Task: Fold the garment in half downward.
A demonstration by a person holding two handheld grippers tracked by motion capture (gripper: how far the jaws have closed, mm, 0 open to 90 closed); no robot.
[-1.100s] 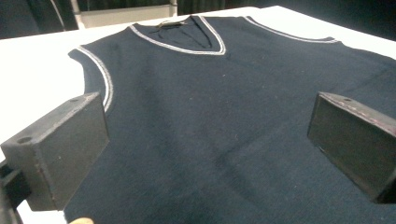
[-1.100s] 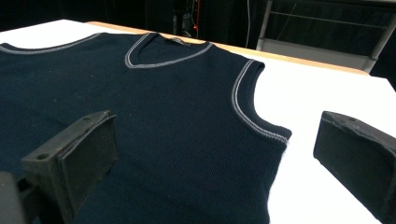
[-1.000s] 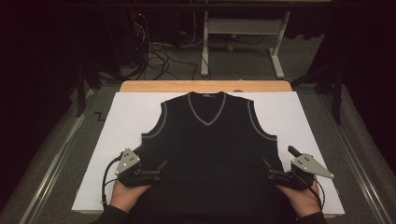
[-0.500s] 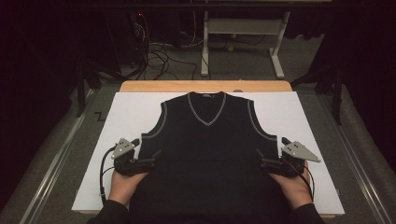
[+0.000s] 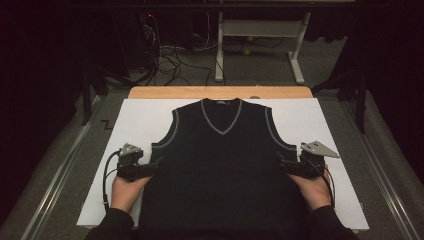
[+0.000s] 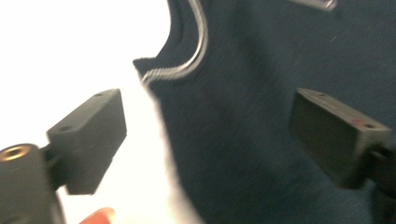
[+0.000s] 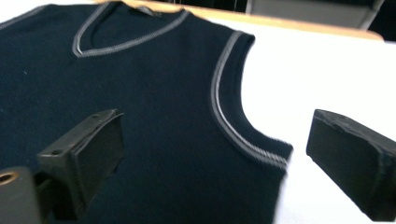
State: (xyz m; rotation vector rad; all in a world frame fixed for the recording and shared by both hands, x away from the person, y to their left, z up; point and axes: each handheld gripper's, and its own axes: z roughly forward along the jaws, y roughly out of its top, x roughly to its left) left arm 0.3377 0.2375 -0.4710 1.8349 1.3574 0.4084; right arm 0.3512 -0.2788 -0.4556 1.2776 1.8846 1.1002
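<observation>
Grippers forward, vest edges between fingers

The high view looks forward and down over the whole worktop from the person's side. Each gripper view sits low and close behind its own fingers, facing toward twelve o'clock. All three share the dark vest, especially its armholes.
</observation>
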